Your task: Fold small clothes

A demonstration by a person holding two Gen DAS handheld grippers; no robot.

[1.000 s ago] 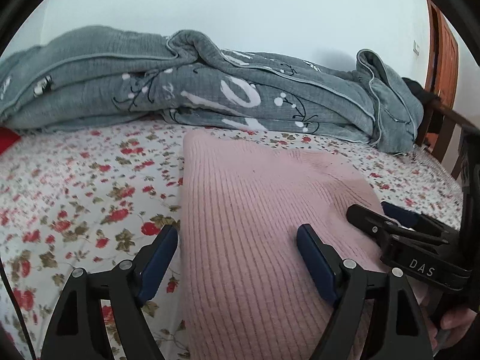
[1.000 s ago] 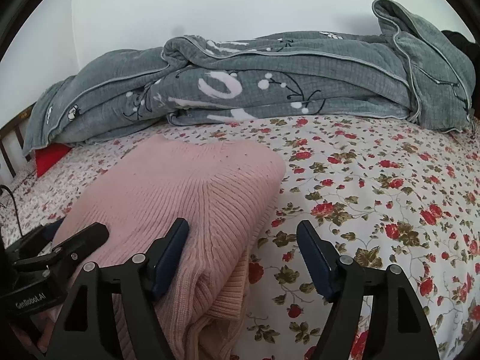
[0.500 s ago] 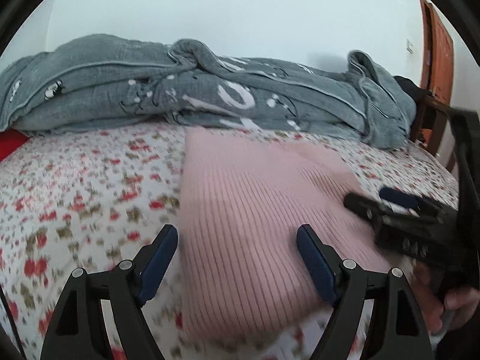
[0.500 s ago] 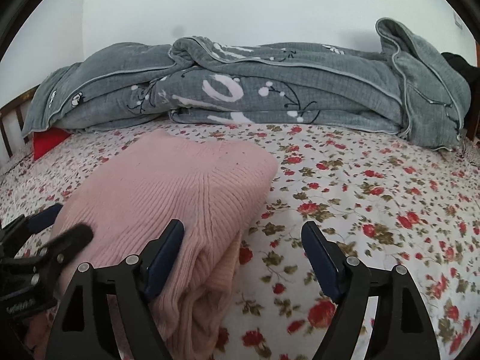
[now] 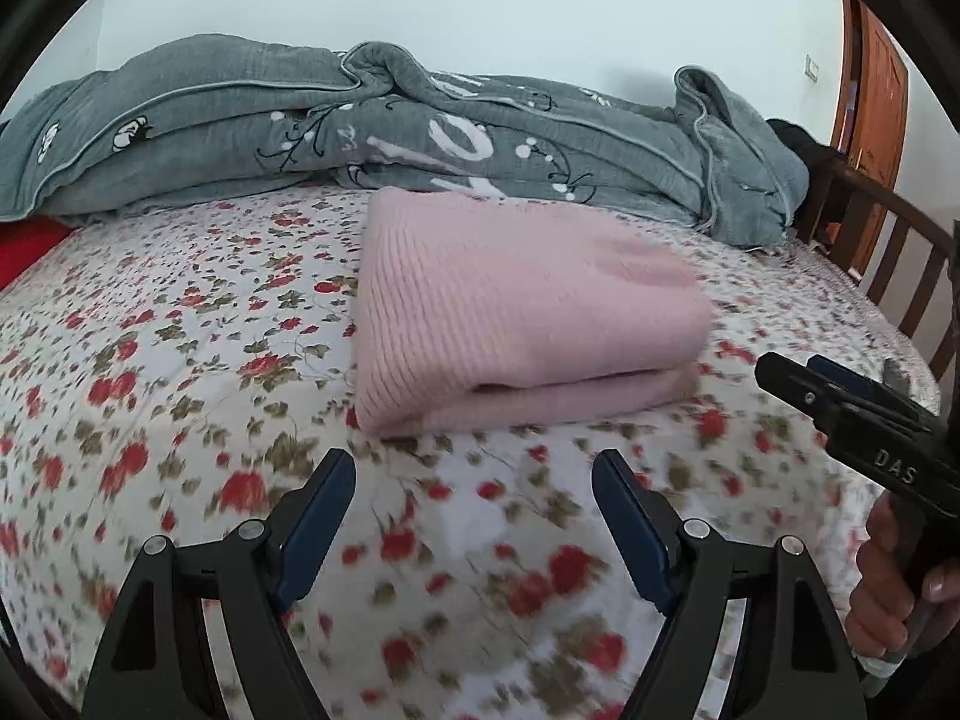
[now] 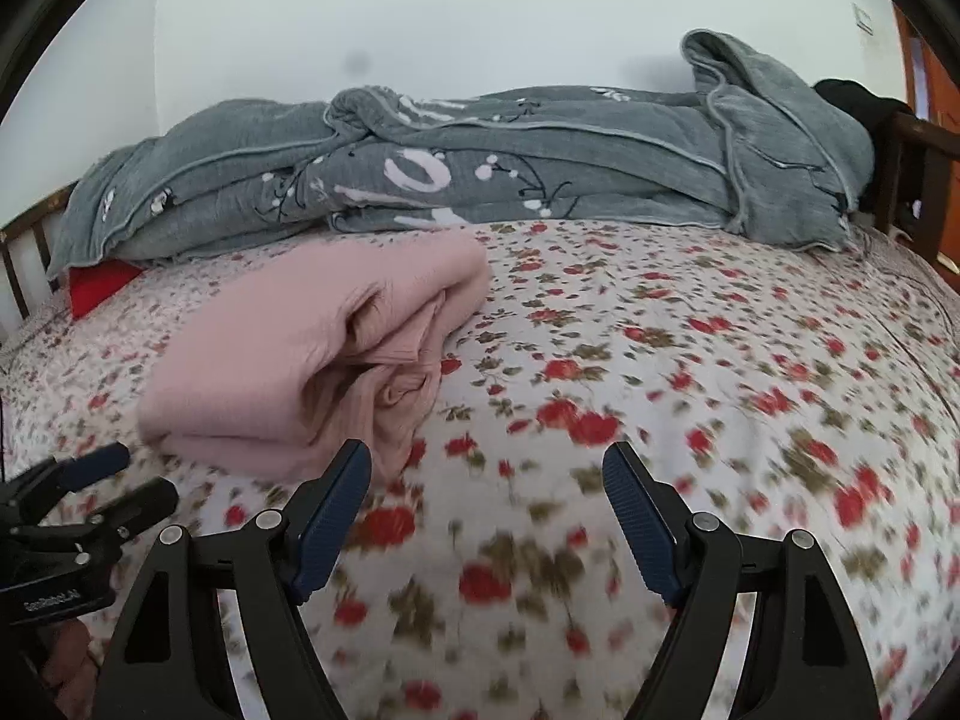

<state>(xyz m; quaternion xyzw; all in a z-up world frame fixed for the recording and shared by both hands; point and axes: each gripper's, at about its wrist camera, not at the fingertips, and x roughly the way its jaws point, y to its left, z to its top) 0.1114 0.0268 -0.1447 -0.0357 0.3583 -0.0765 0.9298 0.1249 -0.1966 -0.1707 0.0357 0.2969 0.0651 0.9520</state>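
A folded pink ribbed sweater point(image 5: 516, 306) lies on the floral bed sheet point(image 5: 180, 360); it also shows in the right wrist view point(image 6: 312, 348), left of centre, with its layered edges facing me. My left gripper point(image 5: 474, 516) is open and empty, just in front of the sweater, apart from it. My right gripper point(image 6: 486, 510) is open and empty, to the right of the sweater's near corner. The right gripper shows at the right edge of the left wrist view point(image 5: 852, 414); the left gripper shows at the lower left of the right wrist view point(image 6: 90, 492).
A rumpled grey quilt point(image 5: 420, 144) lies along the wall at the back of the bed. A red item point(image 6: 99, 285) pokes out at the far left. A wooden bed rail point(image 5: 900, 252) and a wooden door point(image 5: 870, 72) stand at the right.
Both grippers have pulled back from the sweater toward the near edge of the bed. The sweater now lies free on the sheet, folded.
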